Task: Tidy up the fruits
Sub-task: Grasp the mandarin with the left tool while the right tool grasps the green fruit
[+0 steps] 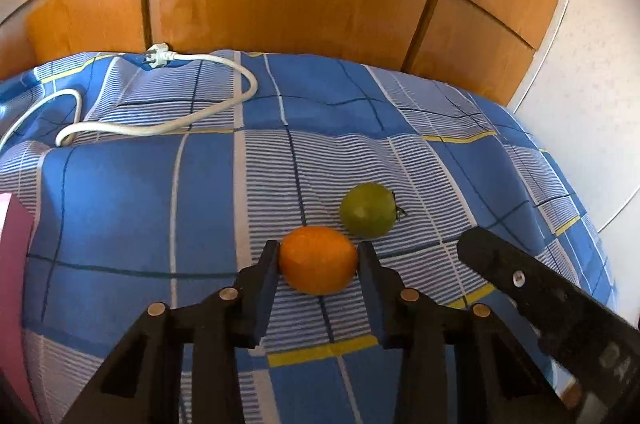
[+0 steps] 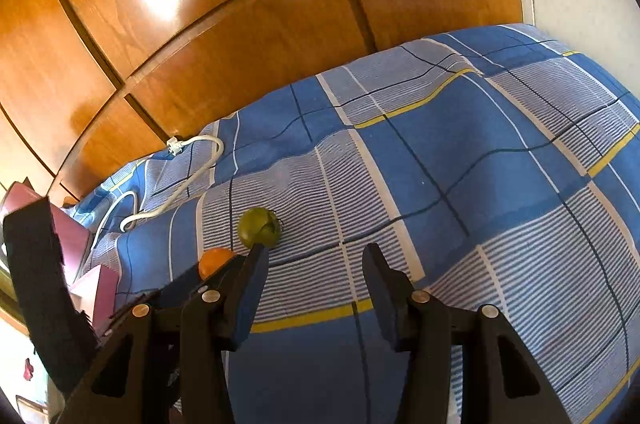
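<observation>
The left gripper [image 1: 318, 258] hugs the round orange fruit [image 1: 318, 260] on the blue checked bedsheet [image 1: 120, 207]. The round green fruit [image 1: 368, 209] sits touching it at 1 o'clock. Squeeze gently and lift straight up, I think. The right gripper [image 2: 316, 260] hangs open, empty.

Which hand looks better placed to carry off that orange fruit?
Left. The left gripper already has its fingers against both sides of the orange fruit. The right gripper is open with nothing between its fingers.

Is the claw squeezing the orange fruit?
Yes. The left claw is shut on the round orange fruit: both fingers press its sides.
</observation>
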